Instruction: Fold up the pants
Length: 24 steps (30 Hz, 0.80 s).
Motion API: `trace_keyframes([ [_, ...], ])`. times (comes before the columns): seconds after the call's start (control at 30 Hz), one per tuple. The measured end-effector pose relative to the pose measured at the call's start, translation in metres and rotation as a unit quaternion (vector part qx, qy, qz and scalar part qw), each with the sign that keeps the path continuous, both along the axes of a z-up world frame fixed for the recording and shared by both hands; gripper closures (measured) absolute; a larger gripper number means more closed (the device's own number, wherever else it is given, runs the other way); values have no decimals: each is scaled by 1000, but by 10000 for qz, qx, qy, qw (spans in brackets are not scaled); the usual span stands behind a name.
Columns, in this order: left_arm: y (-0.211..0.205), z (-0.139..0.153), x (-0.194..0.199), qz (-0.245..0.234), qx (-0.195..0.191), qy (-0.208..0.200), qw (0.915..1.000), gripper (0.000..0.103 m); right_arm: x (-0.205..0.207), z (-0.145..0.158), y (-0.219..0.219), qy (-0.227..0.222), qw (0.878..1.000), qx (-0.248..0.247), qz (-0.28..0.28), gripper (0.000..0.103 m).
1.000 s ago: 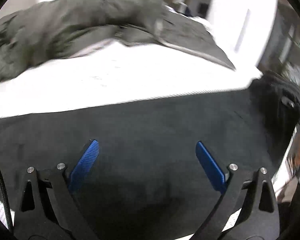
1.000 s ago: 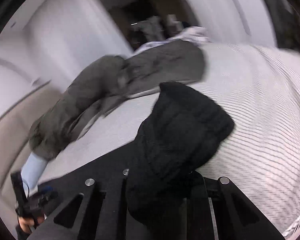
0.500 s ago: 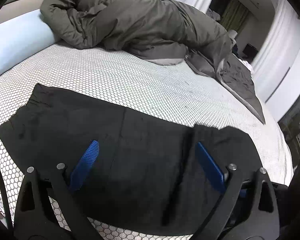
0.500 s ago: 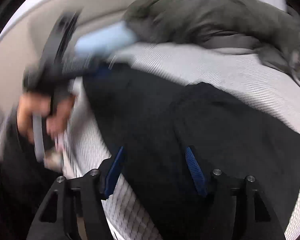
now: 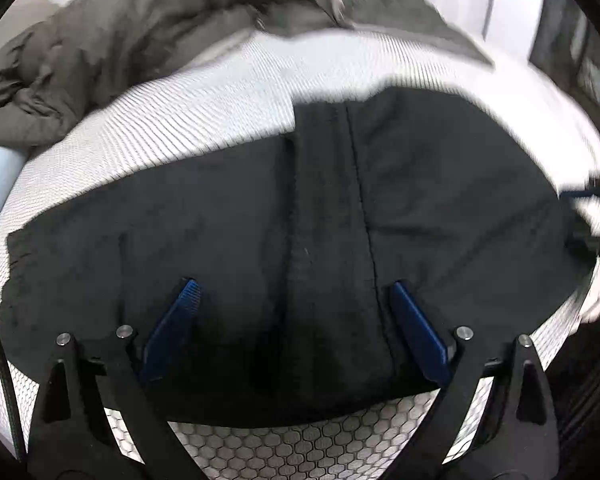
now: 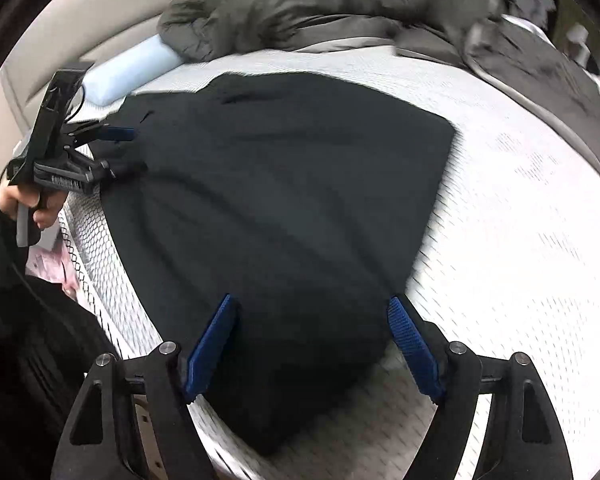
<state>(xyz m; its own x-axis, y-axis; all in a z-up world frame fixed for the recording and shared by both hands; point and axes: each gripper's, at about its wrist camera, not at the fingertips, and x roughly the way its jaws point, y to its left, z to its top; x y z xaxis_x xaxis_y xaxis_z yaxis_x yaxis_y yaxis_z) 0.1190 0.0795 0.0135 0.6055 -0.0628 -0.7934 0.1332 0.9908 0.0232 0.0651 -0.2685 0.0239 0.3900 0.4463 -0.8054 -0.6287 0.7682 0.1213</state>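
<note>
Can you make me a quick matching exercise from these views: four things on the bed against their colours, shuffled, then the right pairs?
Things:
1. pants
2. duvet
3. pillow
4. mattress cover

Colours:
A. white, honeycomb pattern
B. black
C. light blue
D. olive grey

Pairs: 1-B, 2-D, 3-C, 4-A
</note>
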Motion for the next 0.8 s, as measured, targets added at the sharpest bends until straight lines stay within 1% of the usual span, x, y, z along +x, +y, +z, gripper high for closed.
trace_keyframes([
  [0.03, 1, 11, -1, 143, -93, -249, 9995, 8, 0, 3, -16, 18, 9996, 211, -166, 22],
  [0.07, -1, 20, -1, 197, -301, -442, 9984, 8, 0, 3, -30, 39, 9987, 392, -312, 22],
  [0.13, -9, 31, -1, 155, -779, -659, 9947, 8, 6, 6, -52, 209, 9941, 818, -681, 22],
  [0.17, -18, 35, 2, 113, -1001, -714, 9923, 8, 10, 4, -59, 377, 9901, 1079, -818, 23],
  [0.2, -32, 36, 6, 59, -1160, -732, 9905, 8, 14, 1, -62, 543, 9862, 1318, -838, 24],
  [0.23, -45, 36, 10, -25, -1186, -703, 9904, 8, 17, -3, -61, 702, 9835, 1445, -829, 28],
  [0.27, -64, 35, 14, -149, -1158, -675, 9909, 8, 20, -9, -59, 873, 9813, 1507, -821, 30],
  [0.33, -104, 30, 27, -412, -1003, -543, 9926, 8, 22, -16, -52, 1080, 9781, 1575, -825, 31],
  [0.37, -126, 24, 35, -511, -952, -417, 9933, 8, 22, -19, -50, 1163, 9769, 1603, -799, 33],
  [0.43, -160, 12, 48, -705, -935, -124, 9930, 8, 14, -21, -46, 1170, 9758, 1665, -805, 34],
  [0.47, -175, 4, 58, -808, -856, 56, 9930, 8, 10, -23, -45, 1184, 9741, 1738, -835, 41],
  [0.5, -191, -6, 66, -863, -645, 257, 9938, 9, 6, -26, -48, 1224, 9713, 1841, -877, 50],
  [0.53, -204, -15, 73, -816, -408, 423, 9949, 12, 4, -28, -52, 1289, 9671, 1977, -948, 77],
  [0.57, -213, -26, 80, -694, -266, 619, 9953, 17, 2, -30, -54, 1341, 9650, 2039, -962, 88],
  [0.63, -217, -34, 89, -518, -367, 677, 9957, 17, -8, -29, -56, 1161, 9670, 2040, -989, 95],
  [0.7, -218, -34, 95, -318, -412, 622, 9967, 17, -20, -28, -59, 1165, 9666, 2112, -868, 95],
  [0.77, -216, -31, 97, -226, -499, 555, 9970, 18, -30, -35, -63, 1248, 9657, 2116, -838, 95],
  [0.8, -215, -29, 95, -218, -565, 524, 9968, 19, -35, -36, -63, 1242, 9688, 1994, -785, 95],
])
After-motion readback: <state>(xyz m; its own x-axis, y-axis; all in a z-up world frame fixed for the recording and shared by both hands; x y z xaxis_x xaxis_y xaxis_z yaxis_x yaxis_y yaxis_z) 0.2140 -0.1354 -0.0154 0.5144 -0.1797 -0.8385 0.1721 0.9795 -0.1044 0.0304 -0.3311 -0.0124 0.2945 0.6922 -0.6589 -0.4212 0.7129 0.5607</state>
